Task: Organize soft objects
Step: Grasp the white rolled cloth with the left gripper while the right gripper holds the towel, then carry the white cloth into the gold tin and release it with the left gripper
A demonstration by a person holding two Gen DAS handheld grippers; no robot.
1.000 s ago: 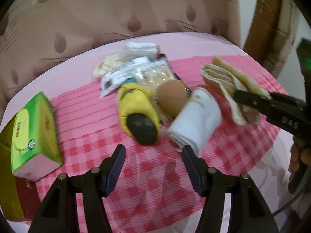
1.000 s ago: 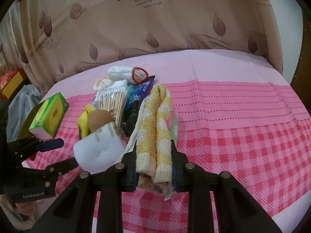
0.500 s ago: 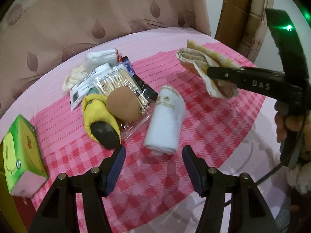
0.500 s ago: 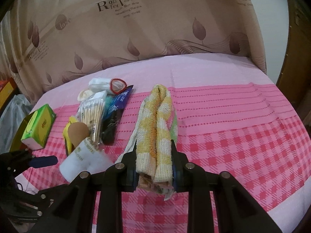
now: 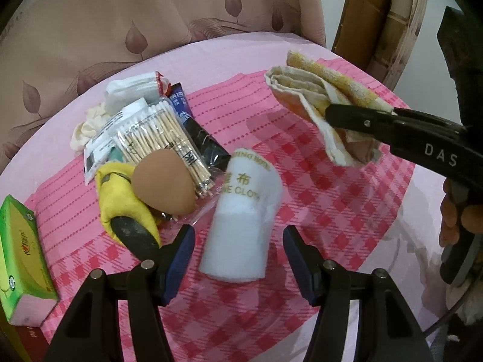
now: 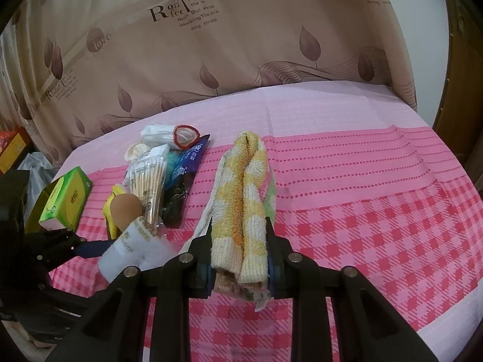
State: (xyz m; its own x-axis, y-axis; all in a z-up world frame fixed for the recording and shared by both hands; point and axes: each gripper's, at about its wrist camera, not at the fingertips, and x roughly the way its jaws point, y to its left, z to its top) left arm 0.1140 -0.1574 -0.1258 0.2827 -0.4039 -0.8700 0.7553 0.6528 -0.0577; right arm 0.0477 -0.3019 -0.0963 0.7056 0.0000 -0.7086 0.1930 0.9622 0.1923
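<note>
My right gripper [image 6: 238, 256] is shut on a folded yellow-and-white checked towel [image 6: 244, 199] and holds it above the pink checked cloth; the towel [image 5: 320, 96] also shows at the right of the left wrist view. My left gripper [image 5: 238, 250] is open, its fingers on either side of the near end of a white rolled cloth [image 5: 241, 226] with gold lettering, which lies on the table. A brown egg-shaped sponge [image 5: 164, 185] rests on a yellow soft toy with a black tip [image 5: 126, 211] just left of the roll.
A pack of cotton swabs [image 5: 160, 138], a dark blue packet [image 5: 193, 126], a white rolled item [image 5: 132, 93] and a cream cloth [image 5: 86, 123] lie in a pile behind. A green tissue box [image 5: 21, 259] stands at the left edge. A curtain hangs behind the table.
My left gripper has closed in on the white rolled cloth, whose near end now lies between its open fingers. My right gripper has carried the towel up and to the right, clear of the pile.
</note>
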